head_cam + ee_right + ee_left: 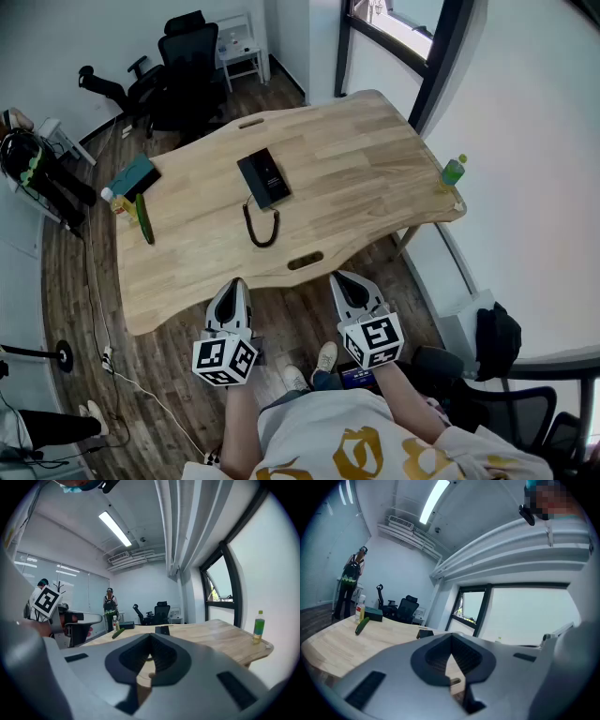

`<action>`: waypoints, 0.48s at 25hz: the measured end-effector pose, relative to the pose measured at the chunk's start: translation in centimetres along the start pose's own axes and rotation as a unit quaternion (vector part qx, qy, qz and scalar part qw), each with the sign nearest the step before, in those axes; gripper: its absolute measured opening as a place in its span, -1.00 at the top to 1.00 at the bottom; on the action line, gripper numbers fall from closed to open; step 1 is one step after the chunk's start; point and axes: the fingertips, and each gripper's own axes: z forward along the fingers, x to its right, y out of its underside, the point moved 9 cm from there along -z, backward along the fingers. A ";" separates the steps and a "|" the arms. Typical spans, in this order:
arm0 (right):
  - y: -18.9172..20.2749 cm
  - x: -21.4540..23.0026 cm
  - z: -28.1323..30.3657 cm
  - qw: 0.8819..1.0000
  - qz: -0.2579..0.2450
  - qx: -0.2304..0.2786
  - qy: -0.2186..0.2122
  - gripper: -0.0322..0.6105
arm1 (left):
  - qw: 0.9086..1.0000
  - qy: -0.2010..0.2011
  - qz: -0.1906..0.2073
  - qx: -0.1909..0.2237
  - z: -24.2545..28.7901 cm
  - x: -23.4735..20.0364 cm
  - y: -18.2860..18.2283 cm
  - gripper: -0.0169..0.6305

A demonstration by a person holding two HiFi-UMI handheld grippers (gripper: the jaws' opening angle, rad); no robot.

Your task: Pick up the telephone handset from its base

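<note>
A black telephone (263, 177) lies near the middle of the wooden table (375, 159), its handset resting on the base. Its coiled cord (262, 227) loops toward the near edge. Both grippers hang in front of the table's near edge, well short of the phone. My left gripper (234, 285) has its jaws together and nothing in them, and so does my right gripper (344, 280). In the left gripper view the telephone (424, 632) shows small beyond the shut left gripper (451, 637). The right gripper view has the telephone (162, 630) just past the shut right gripper (150, 638).
At the table's left end lie a green cucumber (143, 217), a teal box (131, 176) and a small bottle (114, 202). A green bottle (453, 172) stands at the right corner. Black office chairs (187, 56) stand behind. A person (110, 604) stands far back.
</note>
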 end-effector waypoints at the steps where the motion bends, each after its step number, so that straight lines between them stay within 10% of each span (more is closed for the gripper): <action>1: 0.1 -0.7 -0.3 1.000 -0.001 -0.002 -0.002 0.89 | 1.000 0.001 -0.002 -0.001 -0.5 -0.1 0.1 0.93; 12: -0.7 -3.8 -0.5 1.000 0.001 0.008 -0.025 0.89 | 1.000 0.002 -0.003 -0.013 -1.8 -0.8 -0.1 0.93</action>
